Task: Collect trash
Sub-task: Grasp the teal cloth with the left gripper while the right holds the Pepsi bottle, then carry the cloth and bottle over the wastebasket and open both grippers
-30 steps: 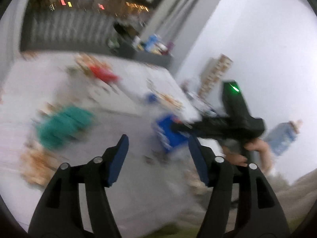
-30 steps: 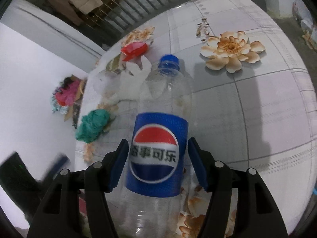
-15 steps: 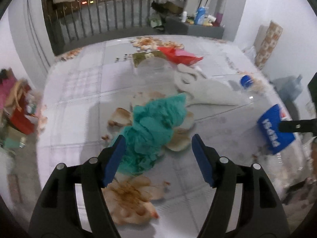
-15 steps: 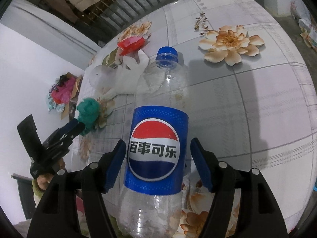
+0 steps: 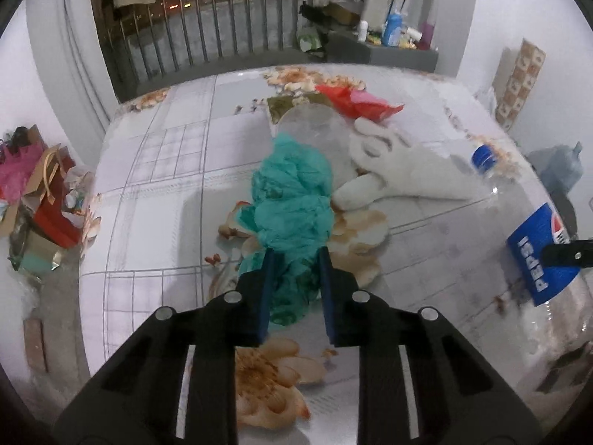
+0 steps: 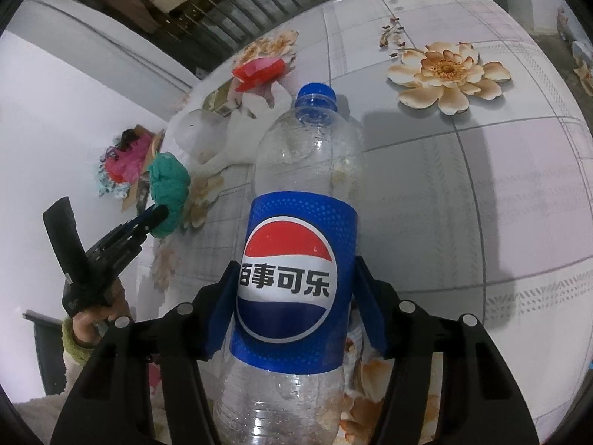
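Observation:
My left gripper [image 5: 294, 289] is shut on the near end of a crumpled teal plastic bag [image 5: 292, 204] that lies on the flowered table [image 5: 159, 200]. In the right wrist view the left gripper [image 6: 155, 218] pinches the same teal bag [image 6: 168, 185]. My right gripper [image 6: 296, 304] is shut on an empty clear Pepsi bottle [image 6: 304, 244] with a blue cap and label, held above the table [image 6: 481, 193]. The bottle also shows at the right edge of the left wrist view [image 5: 533, 248].
On the table beyond the teal bag lie a white glove-like bag [image 5: 407, 170], a clear plastic lid [image 5: 315, 126] and a red wrapper [image 5: 355, 102]. Gift bags [image 5: 40, 193] stand on the floor at left. A railing [image 5: 207, 40] runs behind the table.
My left gripper has swung onto the table, moved up to the teal bag and closed on it. The right gripper still holds the bottle, nearly still.

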Demonstrator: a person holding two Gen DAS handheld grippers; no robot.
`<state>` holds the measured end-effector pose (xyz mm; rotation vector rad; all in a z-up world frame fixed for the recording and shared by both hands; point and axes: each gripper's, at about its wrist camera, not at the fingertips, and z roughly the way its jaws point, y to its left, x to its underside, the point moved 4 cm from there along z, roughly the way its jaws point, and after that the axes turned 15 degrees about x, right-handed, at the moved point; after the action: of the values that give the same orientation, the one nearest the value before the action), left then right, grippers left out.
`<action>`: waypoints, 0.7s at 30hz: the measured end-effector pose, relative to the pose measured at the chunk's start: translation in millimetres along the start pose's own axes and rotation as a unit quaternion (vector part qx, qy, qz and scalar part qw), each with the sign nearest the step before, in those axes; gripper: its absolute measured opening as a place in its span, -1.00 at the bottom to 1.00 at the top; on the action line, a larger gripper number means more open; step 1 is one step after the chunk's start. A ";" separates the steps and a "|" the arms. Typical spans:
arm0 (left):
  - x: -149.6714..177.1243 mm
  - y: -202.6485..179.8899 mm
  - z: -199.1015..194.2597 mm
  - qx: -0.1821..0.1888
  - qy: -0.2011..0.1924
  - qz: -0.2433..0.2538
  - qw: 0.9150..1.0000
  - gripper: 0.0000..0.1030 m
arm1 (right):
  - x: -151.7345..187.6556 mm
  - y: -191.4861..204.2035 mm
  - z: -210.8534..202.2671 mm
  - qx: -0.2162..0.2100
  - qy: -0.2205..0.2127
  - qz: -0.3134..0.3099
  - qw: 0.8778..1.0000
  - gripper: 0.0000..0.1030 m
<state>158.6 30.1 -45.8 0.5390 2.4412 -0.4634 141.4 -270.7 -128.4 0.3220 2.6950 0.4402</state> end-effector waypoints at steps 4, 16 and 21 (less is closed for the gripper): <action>0.5 -32.1 -23.9 0.038 -0.020 0.004 0.999 -0.64 | 9.2 -15.6 -17.8 -0.028 -0.015 0.027 0.999 0.11; -63.9 -267.6 21.5 0.301 0.044 0.135 0.943 -0.64 | 53.3 -206.2 -151.8 -0.006 -0.203 0.302 0.931 0.14; -63.3 -397.1 103.3 0.354 0.143 0.203 0.902 -0.64 | 120.7 -323.8 -147.6 0.027 -0.200 0.504 0.840 0.15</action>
<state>66.0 -372.8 -6.6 1.4737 2.2677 -1.1634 -79.3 -573.9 -152.4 1.6609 1.9224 0.4876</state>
